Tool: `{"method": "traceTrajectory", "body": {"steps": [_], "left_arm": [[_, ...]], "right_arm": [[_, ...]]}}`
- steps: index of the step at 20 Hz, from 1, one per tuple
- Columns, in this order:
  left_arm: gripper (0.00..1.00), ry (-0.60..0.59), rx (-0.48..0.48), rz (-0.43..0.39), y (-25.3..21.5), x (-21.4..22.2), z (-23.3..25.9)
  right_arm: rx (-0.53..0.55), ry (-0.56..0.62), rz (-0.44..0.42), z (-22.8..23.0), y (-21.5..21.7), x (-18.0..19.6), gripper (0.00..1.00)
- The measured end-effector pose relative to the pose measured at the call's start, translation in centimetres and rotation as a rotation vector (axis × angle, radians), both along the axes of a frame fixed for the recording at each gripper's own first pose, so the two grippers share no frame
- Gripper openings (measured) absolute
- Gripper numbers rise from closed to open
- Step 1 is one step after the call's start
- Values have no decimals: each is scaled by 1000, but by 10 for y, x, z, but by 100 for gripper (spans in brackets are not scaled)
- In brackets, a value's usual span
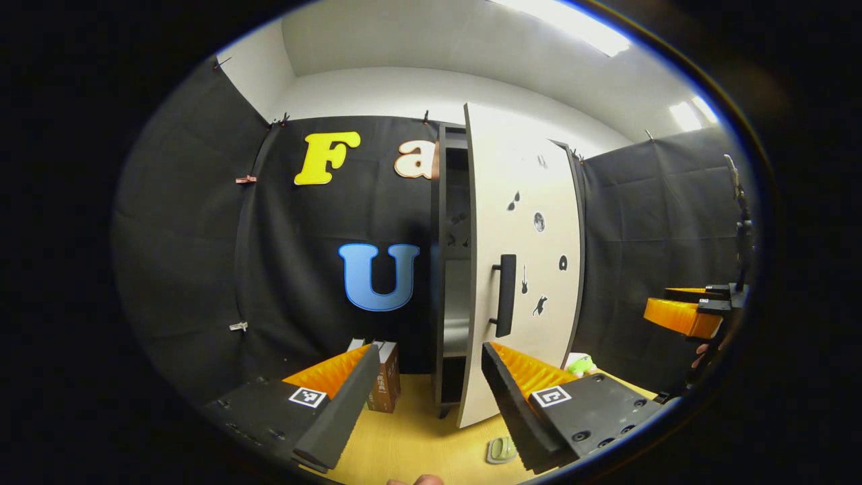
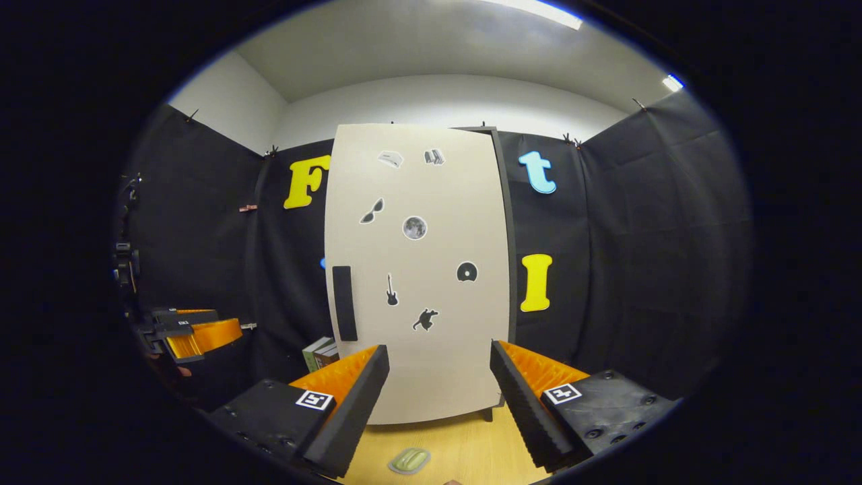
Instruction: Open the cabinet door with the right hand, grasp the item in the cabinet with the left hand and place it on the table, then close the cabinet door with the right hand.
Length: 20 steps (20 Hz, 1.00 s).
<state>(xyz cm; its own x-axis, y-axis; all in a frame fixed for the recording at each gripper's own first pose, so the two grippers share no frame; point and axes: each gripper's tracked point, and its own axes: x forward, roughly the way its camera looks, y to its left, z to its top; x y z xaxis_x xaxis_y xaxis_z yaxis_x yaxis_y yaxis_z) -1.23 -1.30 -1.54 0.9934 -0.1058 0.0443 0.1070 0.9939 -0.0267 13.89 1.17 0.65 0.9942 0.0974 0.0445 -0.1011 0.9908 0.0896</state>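
Cabinet door (image 1: 522, 269) stands ajar, upright, its handle (image 1: 505, 295) vertical; both tools (image 1: 425, 397) (image 2: 439, 397) gape, seemingly holding nothing.

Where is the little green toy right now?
In the left gripper view, the little green toy sits on the wooden table, low on the right, just beside the cabinet door's bottom edge.

Matt cabinet door (image 2: 417, 269), wood-look table (image 2: 465, 451)

Cabinet door (image 1: 522, 269) ajar: narrow dark gap left of it, my way in. Boxes (image 1: 384, 377) crowd table (image 1: 417, 438) left of door.
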Motion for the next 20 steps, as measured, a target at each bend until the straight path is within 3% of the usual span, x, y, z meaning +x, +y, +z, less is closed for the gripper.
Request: {"method": "traceTrajectory", "body": {"steps": [6,20], "left_arm": [[95,-19,27,2,-13,2,5],[95,-19,75,-26,-44,25,0]], "right_arm": [[-32,18,-50,-3,-15,-4,97],[-38,23,-79,-7,-25,-6,97]]}}
